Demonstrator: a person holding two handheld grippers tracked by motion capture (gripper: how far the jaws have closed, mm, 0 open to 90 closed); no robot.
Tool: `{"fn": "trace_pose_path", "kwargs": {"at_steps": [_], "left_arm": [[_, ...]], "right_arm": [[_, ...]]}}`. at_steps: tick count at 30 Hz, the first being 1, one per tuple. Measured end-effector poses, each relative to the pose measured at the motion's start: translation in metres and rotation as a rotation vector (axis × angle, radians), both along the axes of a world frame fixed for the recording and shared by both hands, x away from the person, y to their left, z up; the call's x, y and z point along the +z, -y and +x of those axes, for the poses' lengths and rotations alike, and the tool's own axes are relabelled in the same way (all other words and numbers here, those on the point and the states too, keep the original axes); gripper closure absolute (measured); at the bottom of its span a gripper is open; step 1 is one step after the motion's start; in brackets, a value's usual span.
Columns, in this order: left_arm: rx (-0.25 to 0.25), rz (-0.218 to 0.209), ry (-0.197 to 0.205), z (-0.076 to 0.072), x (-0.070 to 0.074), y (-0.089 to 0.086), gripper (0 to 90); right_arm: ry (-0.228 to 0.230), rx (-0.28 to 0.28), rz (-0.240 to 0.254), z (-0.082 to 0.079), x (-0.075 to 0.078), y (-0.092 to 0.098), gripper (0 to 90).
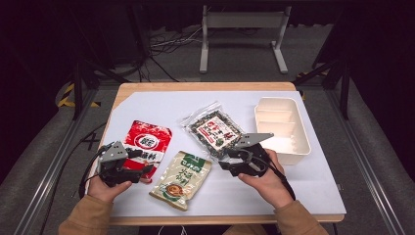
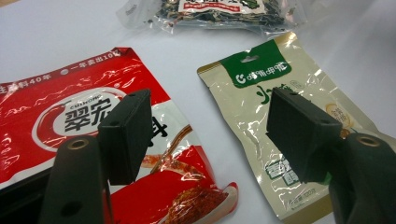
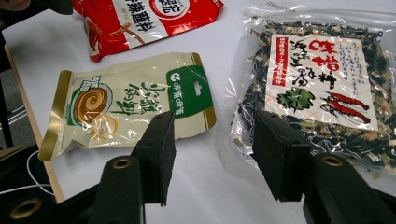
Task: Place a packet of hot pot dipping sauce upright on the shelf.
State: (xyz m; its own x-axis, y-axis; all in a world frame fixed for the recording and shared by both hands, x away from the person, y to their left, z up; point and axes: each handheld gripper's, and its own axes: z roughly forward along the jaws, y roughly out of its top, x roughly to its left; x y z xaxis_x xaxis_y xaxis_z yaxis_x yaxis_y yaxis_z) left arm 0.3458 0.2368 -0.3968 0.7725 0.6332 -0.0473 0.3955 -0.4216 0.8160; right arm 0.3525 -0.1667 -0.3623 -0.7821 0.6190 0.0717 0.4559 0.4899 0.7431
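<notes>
Three food packets lie on the white table top (image 1: 161, 105). A red packet (image 1: 147, 144) is at the left, a cream and green packet (image 1: 182, 178) in the middle, and a clear bag of dried seaweed mix (image 1: 214, 129) farther back. My left gripper (image 1: 147, 168) hovers open over the red packet's (image 2: 42, 126) near corner, nothing between its jaws. My right gripper (image 1: 226, 161) is open too, low over the near edge of the seaweed bag (image 3: 322, 79), with the cream packet (image 3: 126, 100) to its left. The cream packet (image 2: 280, 126) lies just beyond my left gripper's (image 2: 210, 135) right jaw.
A cream plastic tray (image 1: 284, 128) with dividers stands at the table's right, just behind my right hand. A white metal stand (image 1: 242, 36) and cables are on the floor beyond the table. Wooden table edges (image 1: 205, 86) frame the white sheet.
</notes>
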Motion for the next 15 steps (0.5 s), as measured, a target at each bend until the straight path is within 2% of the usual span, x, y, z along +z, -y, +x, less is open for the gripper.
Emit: {"fn": "trace_pose_path", "kwargs": {"at_steps": [3, 9, 15], "left_arm": [[0.018, -0.022, -0.001, -0.001, 0.002, -0.005, 31.9], [0.006, -0.008, -0.002, -0.001, 0.002, -0.004, 31.4], [0.014, -0.028, 0.001, -0.002, 0.003, -0.008, 31.5]], "right_arm": [[0.003, 0.019, 0.001, 0.004, 0.004, -0.006, 47.3], [-0.004, 0.067, -0.022, 0.012, 0.012, -0.022, 45.9], [0.000, 0.086, -0.027, 0.017, 0.015, -0.033, 45.6]]}}
